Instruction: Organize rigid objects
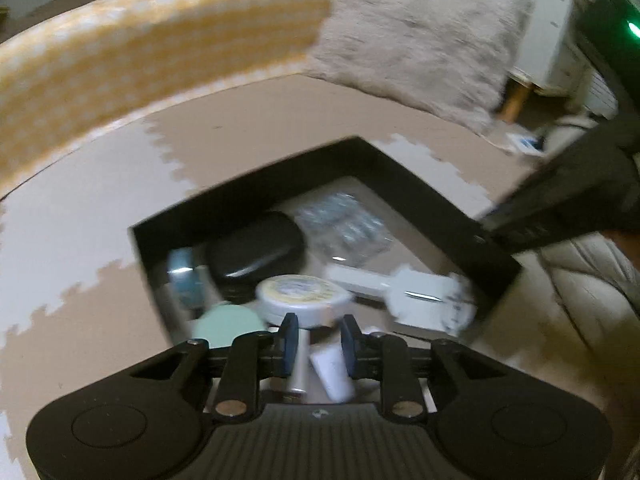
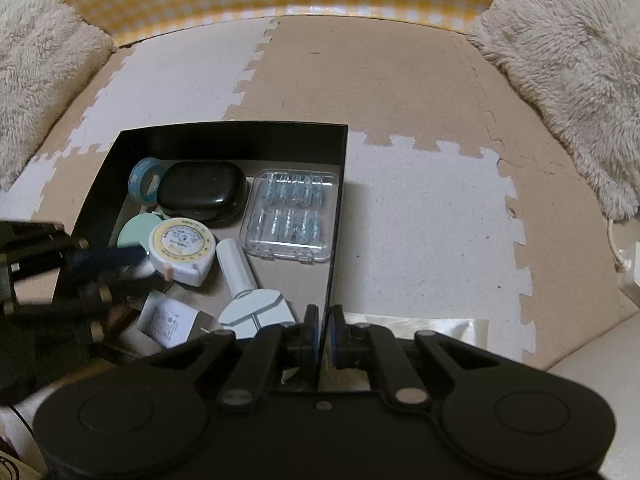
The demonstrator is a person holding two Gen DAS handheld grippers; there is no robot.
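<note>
Black box wall (image 2: pixel 334 216) sits clamped between right fingers (image 2: pixel 310 334); left fingers (image 1: pixel 289 340) nearly together above its contents.

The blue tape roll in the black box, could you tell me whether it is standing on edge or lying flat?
On edge: the blue tape roll leans against the black case, its hole facing sideways.

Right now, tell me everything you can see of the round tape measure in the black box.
The round tape measure is a flat white disc, apparently plastic, with a yellow-ringed printed label on top and a short tab at its lower edge. It lies label-up in the black box, near the left wall. It overlaps the mint-green disc and sits close to the white tube. The left gripper has its shut tips at the disc's left edge; contact is unclear.
</note>
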